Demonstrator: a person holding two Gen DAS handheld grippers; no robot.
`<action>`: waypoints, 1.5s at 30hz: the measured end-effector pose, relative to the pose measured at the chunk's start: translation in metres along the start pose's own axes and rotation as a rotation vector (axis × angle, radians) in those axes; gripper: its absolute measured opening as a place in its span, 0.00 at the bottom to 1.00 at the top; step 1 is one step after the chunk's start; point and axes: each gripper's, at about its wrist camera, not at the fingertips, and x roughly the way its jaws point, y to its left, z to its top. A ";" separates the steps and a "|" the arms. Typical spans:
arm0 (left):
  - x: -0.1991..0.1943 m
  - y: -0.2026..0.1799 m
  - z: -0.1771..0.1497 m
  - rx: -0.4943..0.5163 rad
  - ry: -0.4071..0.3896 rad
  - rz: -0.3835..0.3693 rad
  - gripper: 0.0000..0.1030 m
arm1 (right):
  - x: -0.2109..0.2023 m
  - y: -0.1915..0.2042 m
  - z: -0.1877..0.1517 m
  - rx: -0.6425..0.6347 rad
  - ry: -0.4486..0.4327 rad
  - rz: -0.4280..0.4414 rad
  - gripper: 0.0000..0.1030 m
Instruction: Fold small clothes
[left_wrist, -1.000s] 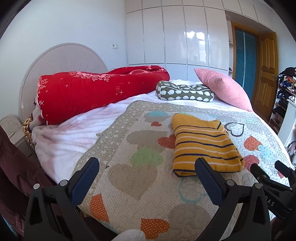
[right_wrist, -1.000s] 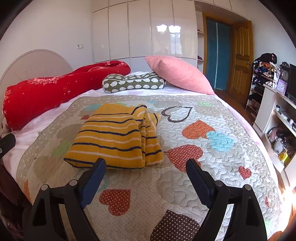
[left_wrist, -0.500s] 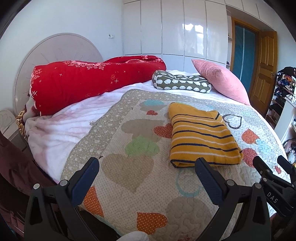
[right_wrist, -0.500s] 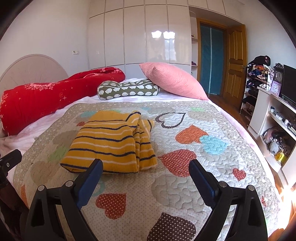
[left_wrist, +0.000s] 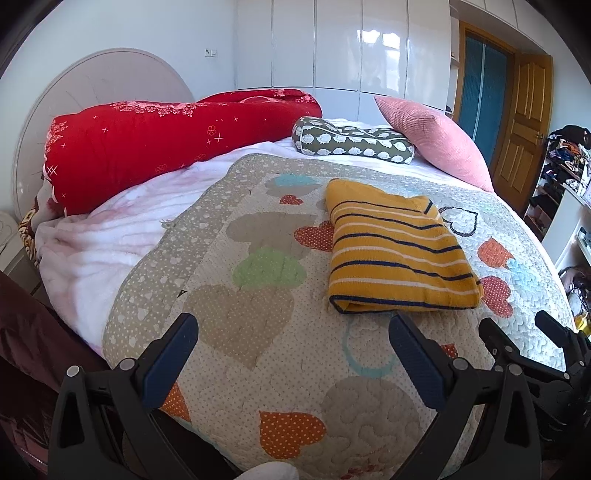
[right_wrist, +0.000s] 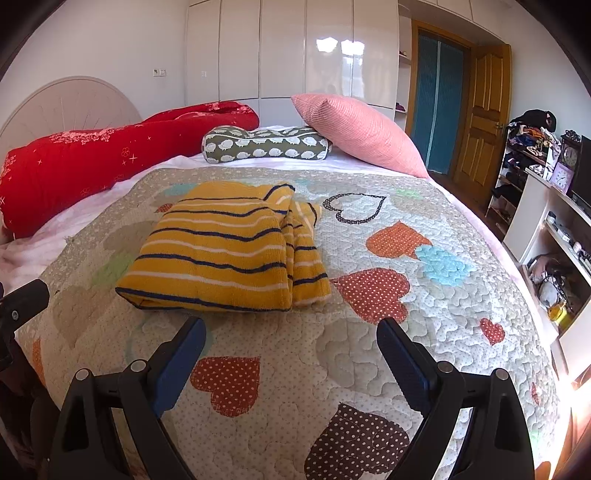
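Observation:
A yellow garment with dark blue and white stripes (left_wrist: 395, 254) (right_wrist: 229, 251) lies folded into a compact rectangle on the heart-patterned quilt (left_wrist: 258, 325) (right_wrist: 406, 332). My left gripper (left_wrist: 293, 343) hovers open above the quilt's near edge, short of the garment and to its left, with nothing between its fingers. My right gripper (right_wrist: 291, 345) is open too, just in front of the garment's near edge and apart from it. The right gripper's fingers (left_wrist: 517, 354) also show at the lower right of the left wrist view.
At the head of the bed lie a rolled red duvet (left_wrist: 166, 144), a green patterned pillow (left_wrist: 351, 144) and a pink cushion (left_wrist: 428, 136). A white fleece blanket (left_wrist: 110, 243) covers the left side. White shelves (right_wrist: 554, 236) and a wooden door (right_wrist: 480, 122) stand to the right.
Both grippers have drawn back and risen slightly from the bed, so the folded garment sits a little farther off. Both stay open and the garment has not moved.

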 end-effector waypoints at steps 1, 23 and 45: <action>0.001 0.000 0.000 -0.001 0.004 -0.003 1.00 | 0.001 0.000 -0.001 -0.001 0.004 0.000 0.93; 0.018 -0.006 -0.008 0.011 0.070 -0.032 1.00 | 0.019 0.004 -0.007 -0.015 0.084 -0.033 0.93; 0.038 0.006 -0.007 -0.038 0.142 -0.019 1.00 | 0.026 0.033 0.012 -0.146 0.086 -0.092 0.93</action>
